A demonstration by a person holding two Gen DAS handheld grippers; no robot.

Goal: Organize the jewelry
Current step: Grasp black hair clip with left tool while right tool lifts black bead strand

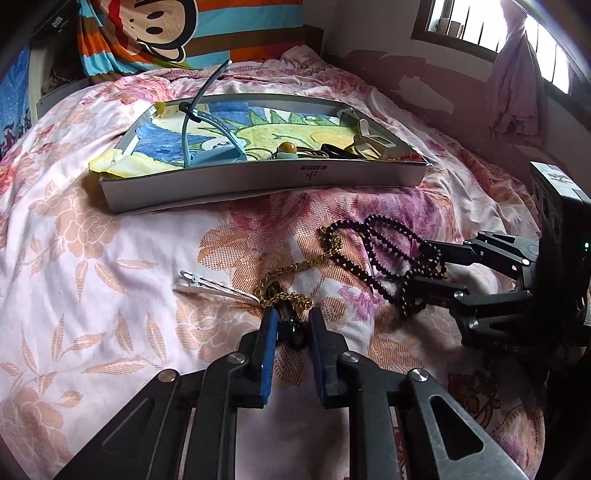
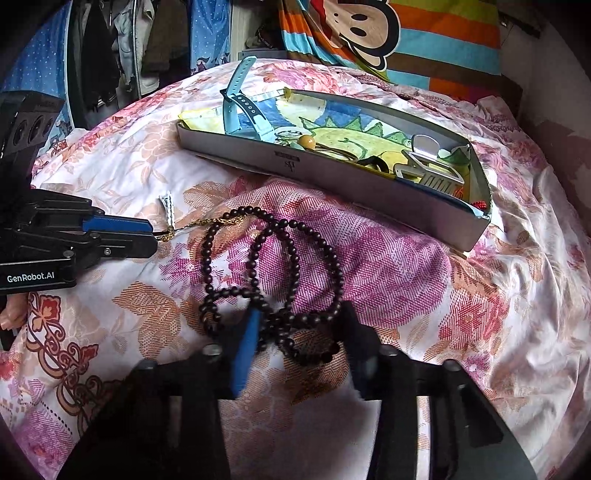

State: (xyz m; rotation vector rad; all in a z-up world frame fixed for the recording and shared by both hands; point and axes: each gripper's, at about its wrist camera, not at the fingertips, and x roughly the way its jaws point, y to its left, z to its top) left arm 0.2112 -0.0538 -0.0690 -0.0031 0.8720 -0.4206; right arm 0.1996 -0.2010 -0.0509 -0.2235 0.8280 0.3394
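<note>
A floral bedspread (image 1: 92, 258) is covered by a shallow grey tray (image 1: 258, 181) holding a blue watch strap (image 1: 218, 125) and small trinkets. Near the tray, a dark bead necklace (image 2: 273, 258) is straddled by the right gripper (image 2: 299, 332), jaws spread. A gold chain (image 1: 295, 266) is flanked by the left gripper (image 1: 291, 325), parted, beside a silver hair clip (image 1: 214, 286).

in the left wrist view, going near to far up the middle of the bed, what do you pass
left tongs → gold chain necklace → grey rectangular box → striped monkey-face cloth
</note>
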